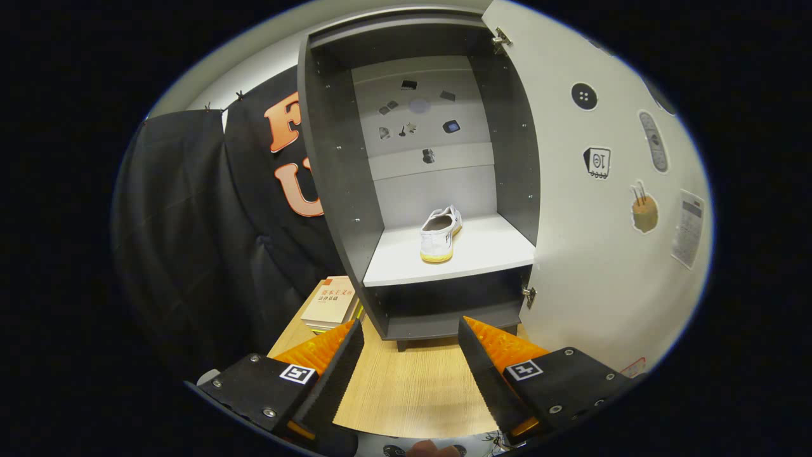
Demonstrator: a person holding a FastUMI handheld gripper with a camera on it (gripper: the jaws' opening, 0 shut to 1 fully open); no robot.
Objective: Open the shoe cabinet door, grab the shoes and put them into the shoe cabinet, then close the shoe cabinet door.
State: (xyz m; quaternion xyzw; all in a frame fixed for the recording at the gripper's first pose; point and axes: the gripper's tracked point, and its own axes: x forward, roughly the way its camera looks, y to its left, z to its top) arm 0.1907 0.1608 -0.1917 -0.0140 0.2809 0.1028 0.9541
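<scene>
A dark grey shoe cabinet (336, 184) stands ahead on the wooden table, its white door (590, 254) swung wide open to the right. On its pale shelf (488, 254) sits one white shoe (440, 233) with a yellowish sole, heel toward me. My gripper (411, 327) is open just in front of the cabinet's lower edge, with nothing between its fingers. The shoe lies well beyond the fingertips.
A stack of books (331, 304) lies on the wooden tabletop (412, 387) left of the cabinet's foot. Black cloth (203, 235) hangs on the left. Stickers dot the inside of the door and the cabinet's back panel (422, 120).
</scene>
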